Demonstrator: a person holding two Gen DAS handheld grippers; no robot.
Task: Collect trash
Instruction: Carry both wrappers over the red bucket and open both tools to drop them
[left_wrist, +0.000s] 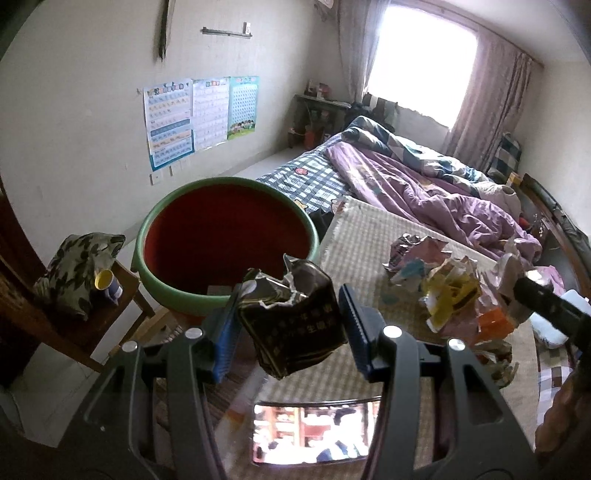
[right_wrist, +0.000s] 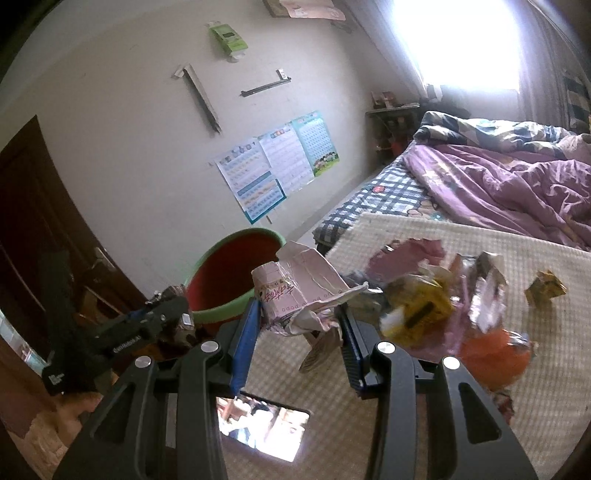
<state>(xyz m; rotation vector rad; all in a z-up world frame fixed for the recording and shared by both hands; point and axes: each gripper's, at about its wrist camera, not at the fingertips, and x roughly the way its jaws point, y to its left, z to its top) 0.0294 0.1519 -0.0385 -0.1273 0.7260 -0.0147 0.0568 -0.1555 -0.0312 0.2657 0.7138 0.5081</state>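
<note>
My left gripper (left_wrist: 290, 317) is shut on a crumpled dark foil wrapper (left_wrist: 295, 325) and holds it in the air just before the near rim of a green basin with a red inside (left_wrist: 225, 236). My right gripper (right_wrist: 299, 317) is shut on a crumpled pink-and-white paper carton (right_wrist: 299, 291) above the beige mat (right_wrist: 406, 406). The basin (right_wrist: 236, 277) lies to its upper left. A pile of crumpled paper and wrappers (left_wrist: 447, 284) lies on the mat; it also shows in the right wrist view (right_wrist: 432, 295).
A phone (left_wrist: 314, 432) with a lit screen lies on the mat below the grippers. A wooden chair (left_wrist: 74, 314) with a patterned cushion and a cup stands left of the basin. A bed with a purple quilt (left_wrist: 424, 184) lies behind. A small yellow carton (right_wrist: 546, 288) sits apart.
</note>
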